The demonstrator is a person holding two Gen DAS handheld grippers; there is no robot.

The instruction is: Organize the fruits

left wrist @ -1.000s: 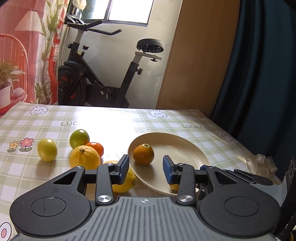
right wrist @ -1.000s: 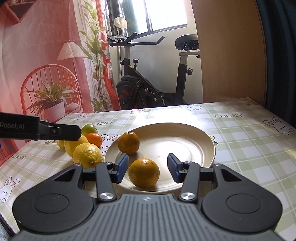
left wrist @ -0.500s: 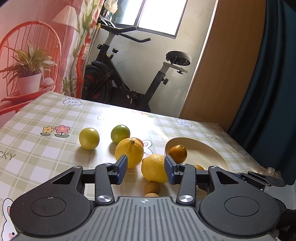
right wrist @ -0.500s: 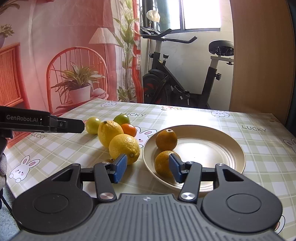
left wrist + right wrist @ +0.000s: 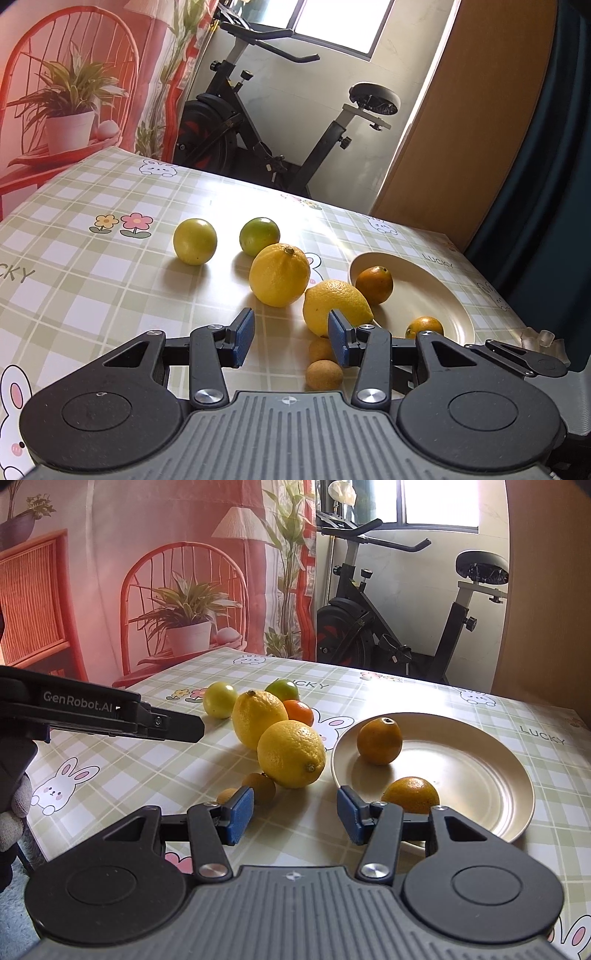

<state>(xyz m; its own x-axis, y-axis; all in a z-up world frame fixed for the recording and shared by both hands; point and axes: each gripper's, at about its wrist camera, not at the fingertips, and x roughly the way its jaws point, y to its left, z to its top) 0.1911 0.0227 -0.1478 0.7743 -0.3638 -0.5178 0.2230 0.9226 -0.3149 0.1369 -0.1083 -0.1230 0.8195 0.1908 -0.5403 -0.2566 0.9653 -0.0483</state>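
A beige plate holds two oranges. Left of it lie two lemons, a small tangerine, two green-yellow limes and two small brown fruits. My right gripper is open above the table's near edge, empty, in front of the near lemon and the plate's left rim. My left gripper is open and empty, just short of the lemons; the brown fruits sit below its right finger. The plate lies to its right.
A green checked tablecloth covers the table. An exercise bike stands behind it, with a red printed backdrop at the left. Crumpled clear plastic lies at the table's right edge. A gloved hand holds the left gripper.
Both grippers swung left, away from the plate. The right one left the near orange on the plate, and the left one now faces the lemons and limes.
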